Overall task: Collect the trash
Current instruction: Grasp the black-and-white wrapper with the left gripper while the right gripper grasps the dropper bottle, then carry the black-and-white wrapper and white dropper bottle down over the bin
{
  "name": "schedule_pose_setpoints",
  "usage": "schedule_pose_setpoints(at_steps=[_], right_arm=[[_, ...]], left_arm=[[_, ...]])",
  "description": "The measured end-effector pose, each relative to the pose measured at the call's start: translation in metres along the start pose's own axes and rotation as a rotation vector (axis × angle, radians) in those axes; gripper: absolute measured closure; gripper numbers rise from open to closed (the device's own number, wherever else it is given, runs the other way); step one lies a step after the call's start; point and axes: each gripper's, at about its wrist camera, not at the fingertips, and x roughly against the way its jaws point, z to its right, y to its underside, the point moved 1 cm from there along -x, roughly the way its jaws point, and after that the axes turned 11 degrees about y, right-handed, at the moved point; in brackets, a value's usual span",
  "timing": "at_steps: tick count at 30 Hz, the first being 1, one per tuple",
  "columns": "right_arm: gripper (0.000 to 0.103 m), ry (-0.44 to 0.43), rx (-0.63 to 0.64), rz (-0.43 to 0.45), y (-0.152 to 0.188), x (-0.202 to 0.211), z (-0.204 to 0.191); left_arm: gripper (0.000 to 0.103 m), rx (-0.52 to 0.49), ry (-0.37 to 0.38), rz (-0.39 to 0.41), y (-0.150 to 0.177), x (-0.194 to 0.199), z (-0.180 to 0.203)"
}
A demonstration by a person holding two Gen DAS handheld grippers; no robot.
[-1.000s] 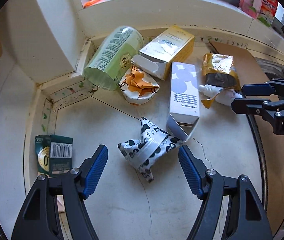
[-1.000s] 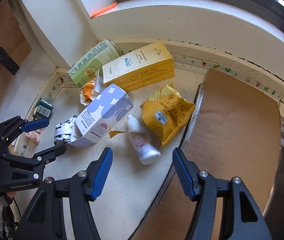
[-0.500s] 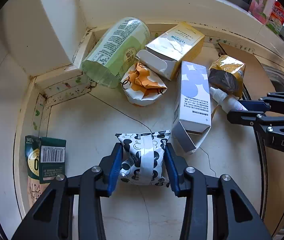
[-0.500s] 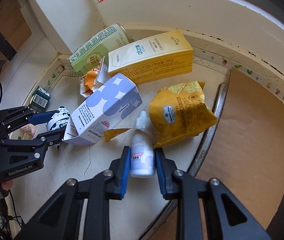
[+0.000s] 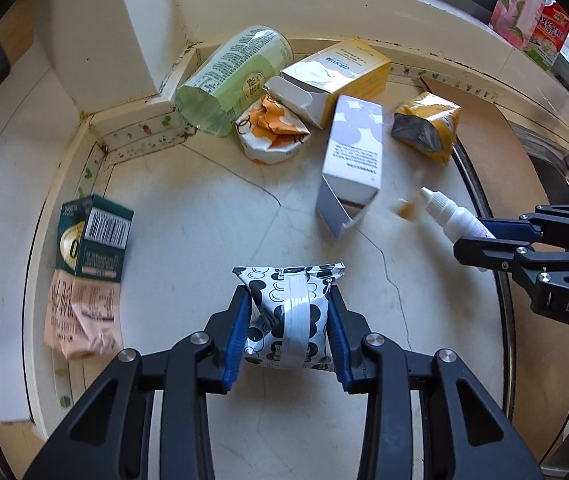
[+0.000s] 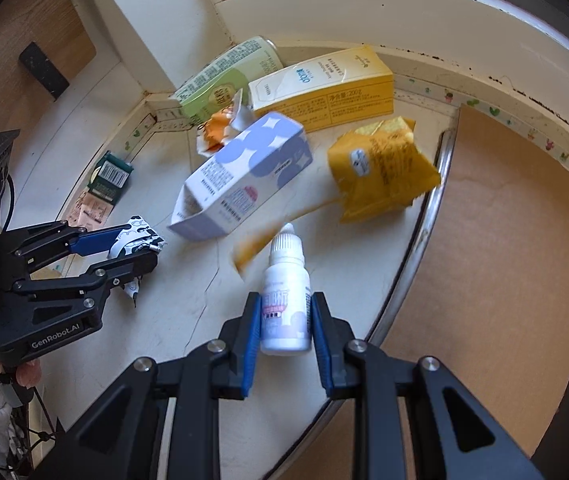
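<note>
Black-and-white crinkled foil, a spotted wrapper point(image 5: 288, 316) banded with white tape, sits clamped between the blue pads of the left gripper point(image 5: 289, 330), at 6 o'clock in the left wrist view. The right gripper point(image 6: 285, 322) is closed on a small white plastic dropper bottle point(image 6: 285, 300) with a pink label, its nozzle pointing toward 12 o'clock; a blurred orange scrap point(image 6: 260, 244) lies just beside the nozzle at 10 o'clock of it.

The rest of the trash lies on the cracked cream stone counter point(image 5: 204, 216). In the left wrist view, a white carton with lilac circles point(image 5: 354, 152), its end flaps open, lies at about 1 o'clock from the wrapper. A crumpled yellow foil pouch point(image 5: 428, 126) is at 2 o'clock, near a brown cardboard sheet point(image 5: 496, 148). A yellow-and-white opened cardboard box point(image 5: 340, 72) and a pale green cylindrical canister point(image 5: 232, 80) on its side rest toward 12 o'clock against the wall, with a crushed white-and-orange paper wrapper point(image 5: 272, 130) touching both. At 9 o'clock a dark green flattened carton with a barcode point(image 5: 92, 240) lies on top of a pink crumpled packet point(image 5: 78, 320).
</note>
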Motion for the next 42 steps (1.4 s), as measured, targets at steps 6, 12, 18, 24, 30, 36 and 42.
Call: schedule_pose_setpoints(at_steps=[6,12,18,24,30,36,42], right_arm=[[0.079,-0.028,-0.005,-0.005,0.025,0.015,-0.021],[0.079,-0.057,-0.024,0.005,0.054,0.038,-0.048],[0.079,-0.068,-0.061,0.040,0.086,0.072,-0.075],[0.079,-0.073,-0.108,0.094,0.116,0.107,-0.097],[0.079,-0.083,-0.137,0.151,0.157,0.147,-0.121],[0.079,-0.085,-0.163,0.198,0.199,0.180,-0.150],[0.079,-0.082,-0.190,0.232,0.243,0.203,-0.179]], left_arm=[[0.069,0.009,0.029,0.010,0.032,0.020,0.011],[0.069,0.021,0.065,0.036,0.068,0.048,0.021],[0.069,0.027,0.092,0.076,0.101,0.083,0.030],[0.069,0.026,0.107,0.117,0.135,0.121,0.035],[0.069,0.026,0.117,0.151,0.177,0.156,0.042],[0.069,0.004,0.127,0.176,0.224,0.192,0.050],[0.069,-0.021,0.135,0.198,0.267,0.220,0.056]])
